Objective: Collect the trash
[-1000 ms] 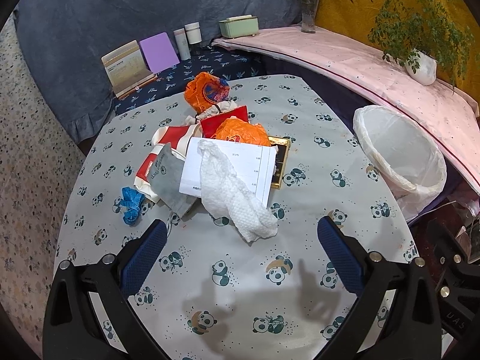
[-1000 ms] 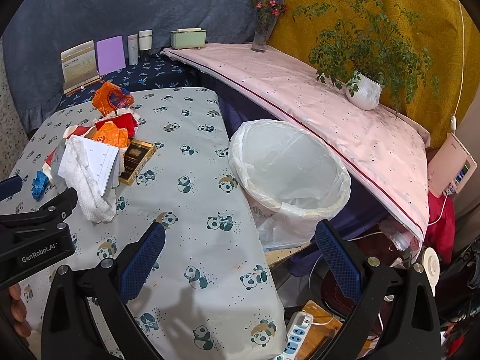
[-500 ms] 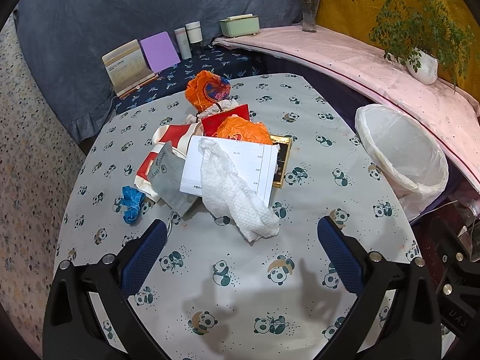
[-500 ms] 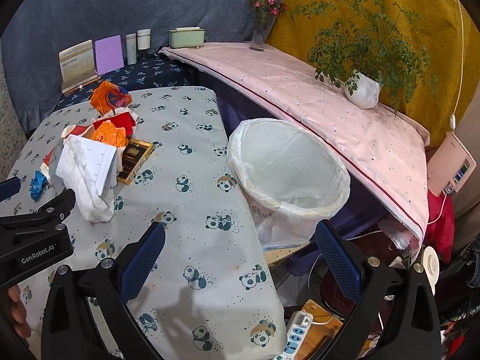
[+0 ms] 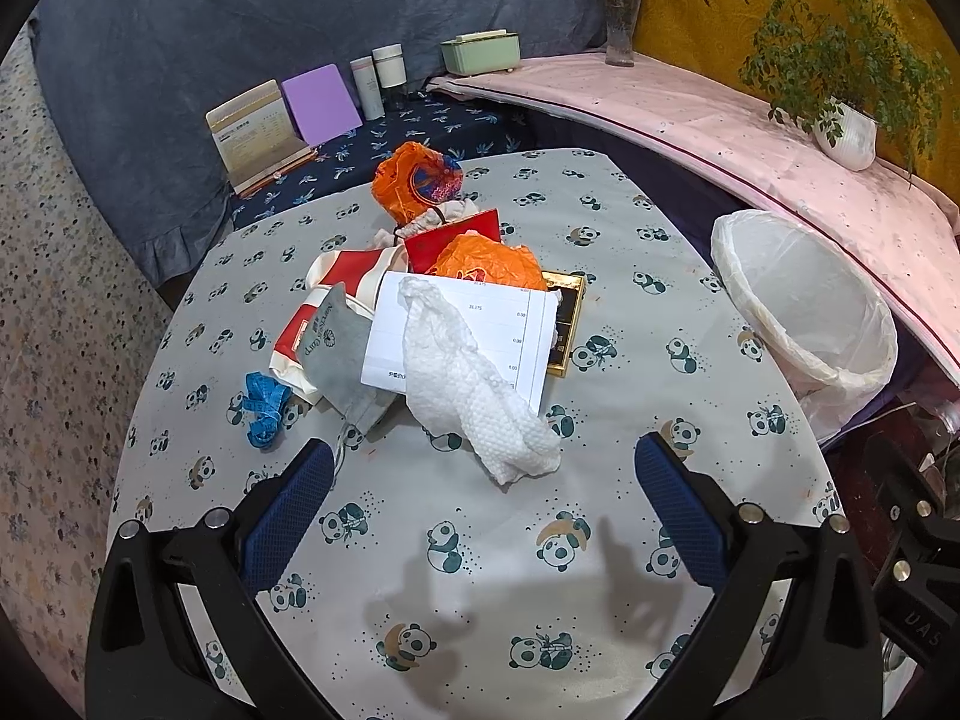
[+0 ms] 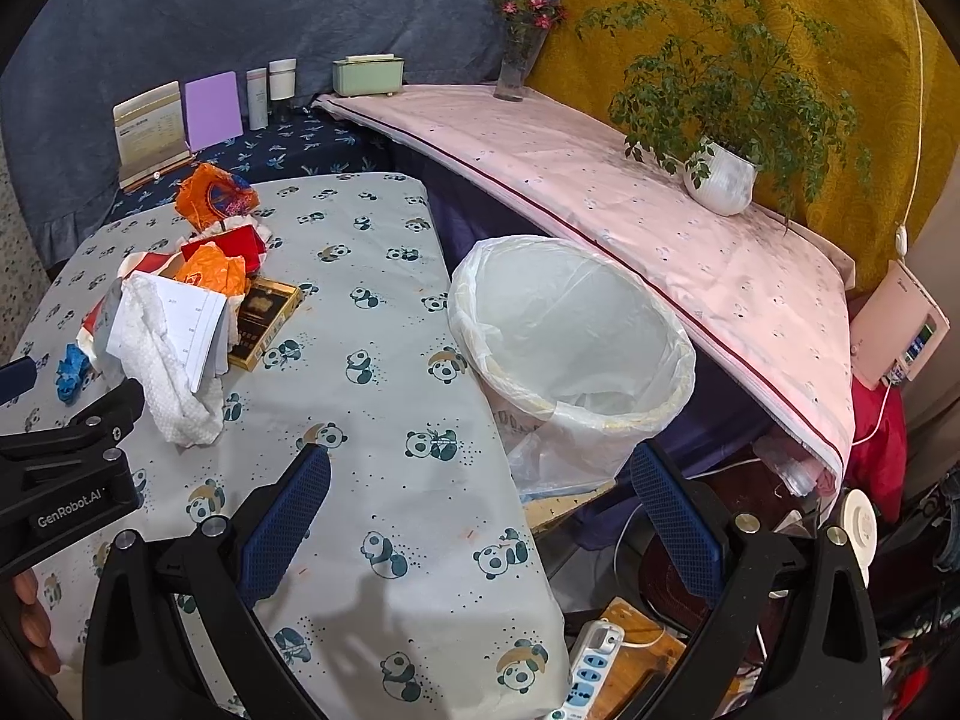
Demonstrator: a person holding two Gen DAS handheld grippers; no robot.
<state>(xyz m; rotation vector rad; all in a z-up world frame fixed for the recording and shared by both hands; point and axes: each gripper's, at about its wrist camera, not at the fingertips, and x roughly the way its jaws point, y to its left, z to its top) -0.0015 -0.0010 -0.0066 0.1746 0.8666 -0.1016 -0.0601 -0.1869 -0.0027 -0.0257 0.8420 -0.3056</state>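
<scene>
A heap of trash lies mid-table: a crumpled white paper towel (image 5: 474,384) on a printed white sheet (image 5: 516,330), orange wrappers (image 5: 489,267), a grey pouch (image 5: 336,348), a red-and-white bag (image 5: 345,276), a dark gold-edged box (image 5: 567,324) and a blue tape (image 5: 261,405). My left gripper (image 5: 480,510) hovers open just short of the towel, holding nothing. My right gripper (image 6: 480,516) is open over the table's right edge, beside the white-lined bin (image 6: 570,330). The heap also shows in the right wrist view, with the towel (image 6: 174,384) nearest.
The panda-print table (image 5: 480,570) ends close to the bin (image 5: 804,300). A pink-covered ledge (image 6: 630,180) holds a potted plant (image 6: 720,180), a flower vase (image 6: 516,72) and a green box (image 6: 369,75). Booklets and bottles stand behind the table. A power strip (image 6: 591,660) lies on the floor.
Both views have shifted only slightly; the left gripper has crept a little nearer the trash heap. Both grippers stay open.
</scene>
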